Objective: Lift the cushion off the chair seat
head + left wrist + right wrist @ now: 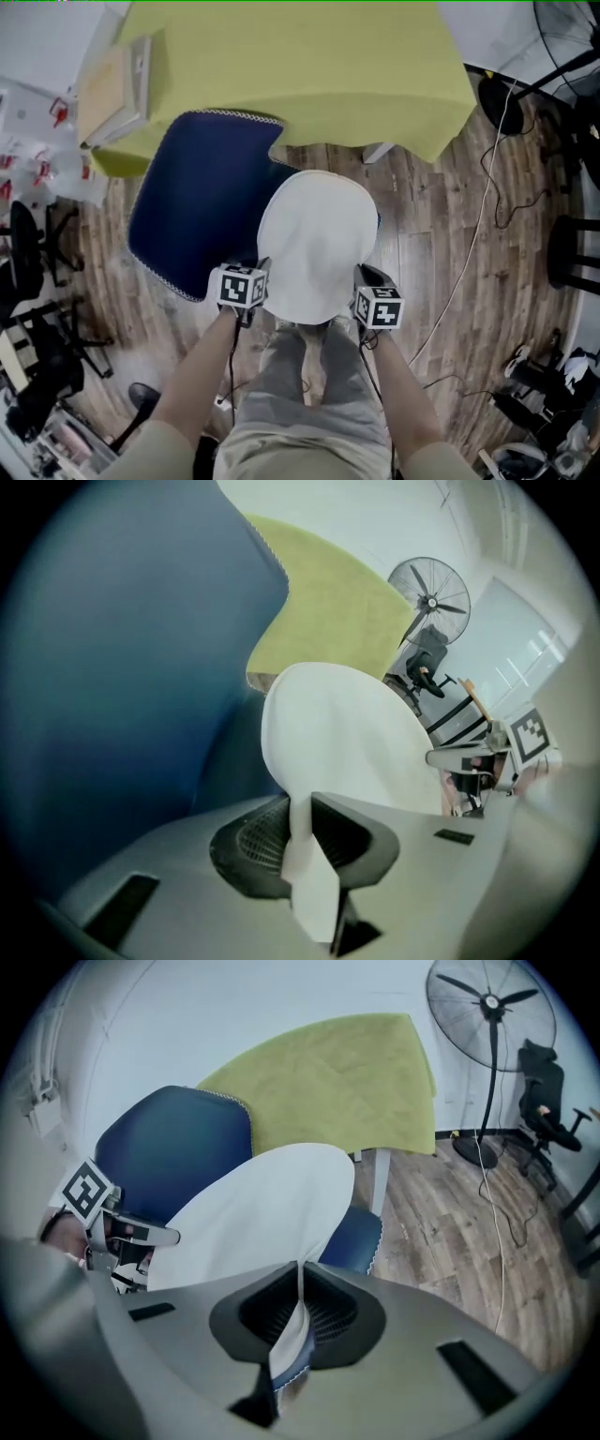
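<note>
Cushion [317, 246], white and rounded, hangs by its near edge over the navy chair [202, 202], with the left hand-held gripper [305, 855] and right hand-held gripper [298, 1321] each clamped on that edge, the yellow-covered desk [309, 66] just beyond, and bare wood floor [441, 244] open rightward.
</note>
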`<state>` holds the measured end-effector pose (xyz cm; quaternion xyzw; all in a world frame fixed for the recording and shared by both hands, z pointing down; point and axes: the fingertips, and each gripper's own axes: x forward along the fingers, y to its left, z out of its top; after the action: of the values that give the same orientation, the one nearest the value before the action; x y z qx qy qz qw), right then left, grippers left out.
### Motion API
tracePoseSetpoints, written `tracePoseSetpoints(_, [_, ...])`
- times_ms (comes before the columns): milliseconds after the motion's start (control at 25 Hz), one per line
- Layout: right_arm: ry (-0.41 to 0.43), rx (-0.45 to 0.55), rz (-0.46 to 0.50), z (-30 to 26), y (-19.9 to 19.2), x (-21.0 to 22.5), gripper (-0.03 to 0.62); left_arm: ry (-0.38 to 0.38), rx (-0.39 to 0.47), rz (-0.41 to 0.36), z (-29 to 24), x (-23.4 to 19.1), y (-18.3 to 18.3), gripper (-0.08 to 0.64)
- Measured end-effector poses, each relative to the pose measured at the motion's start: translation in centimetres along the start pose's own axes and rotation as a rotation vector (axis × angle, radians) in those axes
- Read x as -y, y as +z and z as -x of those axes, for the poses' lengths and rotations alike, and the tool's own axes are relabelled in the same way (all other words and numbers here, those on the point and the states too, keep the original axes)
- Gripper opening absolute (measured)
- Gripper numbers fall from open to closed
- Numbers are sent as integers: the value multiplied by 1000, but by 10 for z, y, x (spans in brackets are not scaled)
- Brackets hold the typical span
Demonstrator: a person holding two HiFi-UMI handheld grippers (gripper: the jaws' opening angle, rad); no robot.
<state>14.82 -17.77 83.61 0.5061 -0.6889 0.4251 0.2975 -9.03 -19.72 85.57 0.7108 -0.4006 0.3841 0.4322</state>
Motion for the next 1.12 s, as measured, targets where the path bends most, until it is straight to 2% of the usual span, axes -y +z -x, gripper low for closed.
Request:
tracePoseSetpoints(160, [-1, 73, 49, 50, 42, -8, 38, -34, 70, -18, 43, 23, 31, 78])
tracePoseSetpoints(320, [11, 148, 81, 104, 83, -21, 38, -38, 147, -38, 95, 44, 63, 78])
tracePoseSetpoints(520, [28, 271, 112, 172, 131, -38, 38, -43, 285, -54, 165, 71, 98, 78])
tracePoseSetpoints(760, [34, 404, 206, 255, 174, -74, 38, -37, 445, -67, 253, 96, 123, 80])
tracePoseSetpoints(1120, [78, 627, 313, 381, 239, -123, 40, -10, 693, -238, 401, 143, 166, 81])
